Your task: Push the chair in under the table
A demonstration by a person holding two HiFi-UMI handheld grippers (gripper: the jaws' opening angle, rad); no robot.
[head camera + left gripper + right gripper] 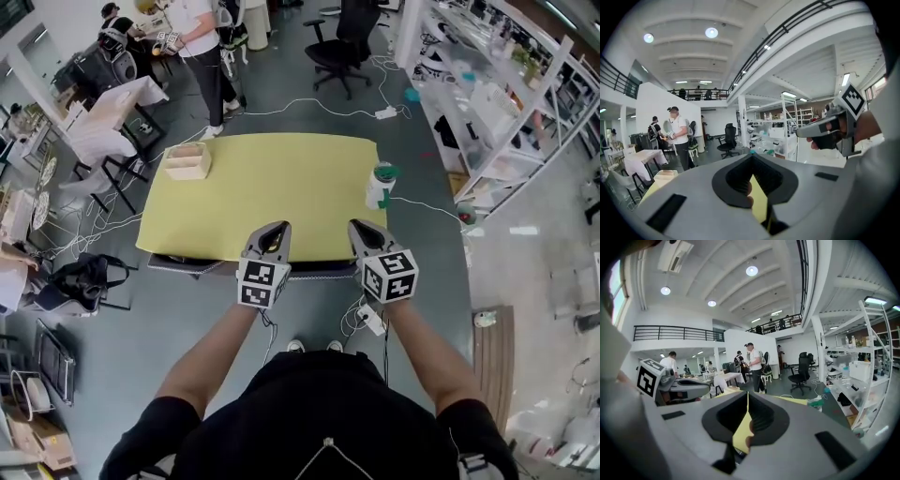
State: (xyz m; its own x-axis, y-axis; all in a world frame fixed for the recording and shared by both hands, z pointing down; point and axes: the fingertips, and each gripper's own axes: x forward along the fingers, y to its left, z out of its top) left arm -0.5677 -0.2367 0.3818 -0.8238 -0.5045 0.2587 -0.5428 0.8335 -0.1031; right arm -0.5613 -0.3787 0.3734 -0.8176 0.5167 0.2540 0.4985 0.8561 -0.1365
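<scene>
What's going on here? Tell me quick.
A person stands at the near side of a yellow table with a gripper in each hand. The left gripper and right gripper are held up side by side over the table's near edge, jaws shut on nothing. A box and a bottle sit on the table. A dark edge under the near side may be the chair; I can't be sure.

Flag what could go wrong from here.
1. The bottle stands right at the right edge of the table; a bump to the table could tip it off.
2. A power strip and cables lie on the floor by the person's feet; a step forward could snag them.
</scene>
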